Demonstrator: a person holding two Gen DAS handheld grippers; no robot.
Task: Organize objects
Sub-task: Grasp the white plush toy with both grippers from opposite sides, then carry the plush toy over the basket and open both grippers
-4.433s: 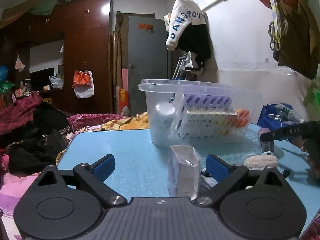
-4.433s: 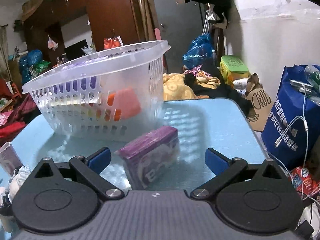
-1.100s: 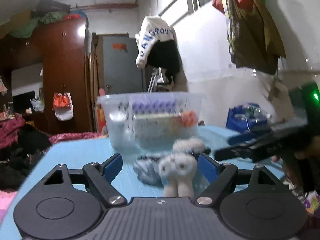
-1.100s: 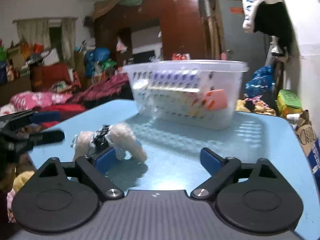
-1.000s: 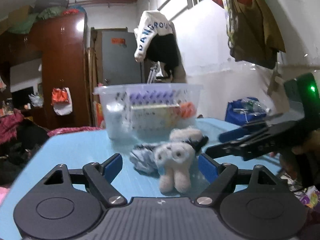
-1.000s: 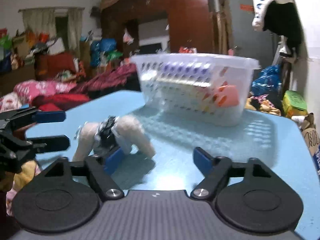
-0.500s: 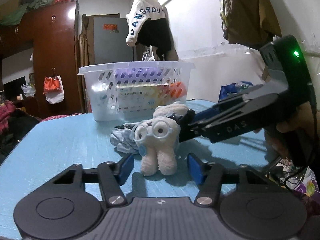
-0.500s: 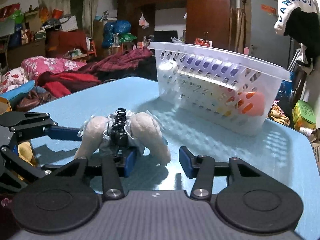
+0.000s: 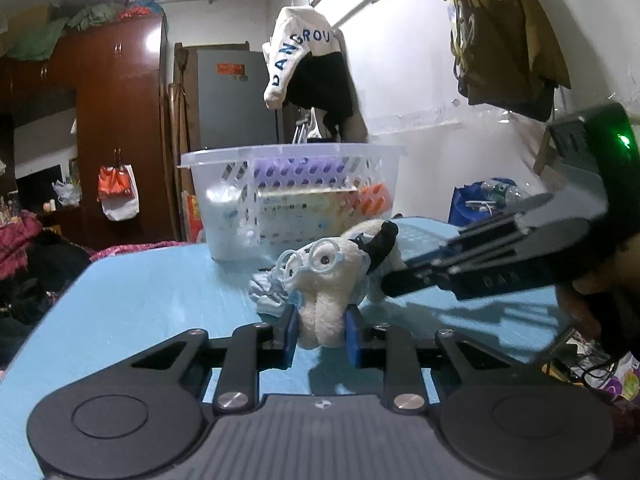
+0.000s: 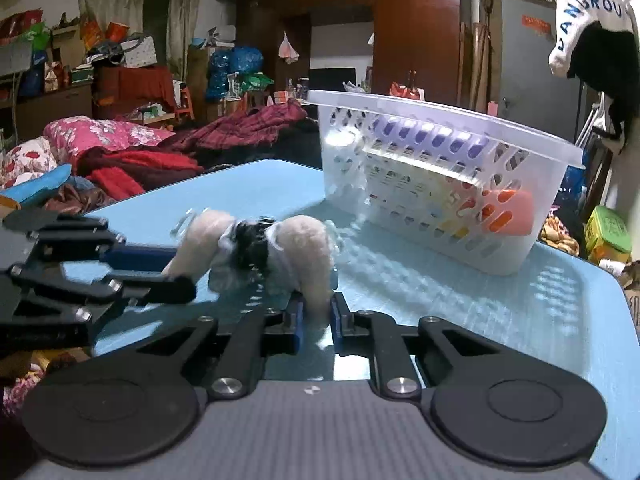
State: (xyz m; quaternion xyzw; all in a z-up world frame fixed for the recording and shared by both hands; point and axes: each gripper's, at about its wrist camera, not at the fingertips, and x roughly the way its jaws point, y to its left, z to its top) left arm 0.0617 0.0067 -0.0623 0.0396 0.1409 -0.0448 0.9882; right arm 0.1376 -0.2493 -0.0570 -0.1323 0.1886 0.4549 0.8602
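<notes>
A small cream plush toy (image 9: 326, 280) with round plastic glasses, a pale blue cloth and a black tuft lies on the blue table (image 9: 140, 300). My left gripper (image 9: 321, 334) is shut on the toy's front end. My right gripper (image 10: 316, 318) is shut on one of the toy's plush ends (image 10: 308, 256) from the opposite side. Each gripper shows in the other's view: the right one (image 9: 500, 264) at the right, the left one (image 10: 92, 264) at the left. A clear plastic basket (image 9: 296, 200) with boxes and an orange item stands behind the toy; it also shows in the right wrist view (image 10: 440, 176).
A blue bag (image 9: 476, 204) sits off the table's right side by the white wall. Clothes hang on the wall (image 9: 308, 68). Piled red and pink bedding (image 10: 120, 152) lies beyond the table's far edge. A wooden wardrobe (image 9: 116, 140) stands at the back.
Both grippers have closed from open onto the plush toy, one from each side. The toy now sits slightly raised and tilted between them.
</notes>
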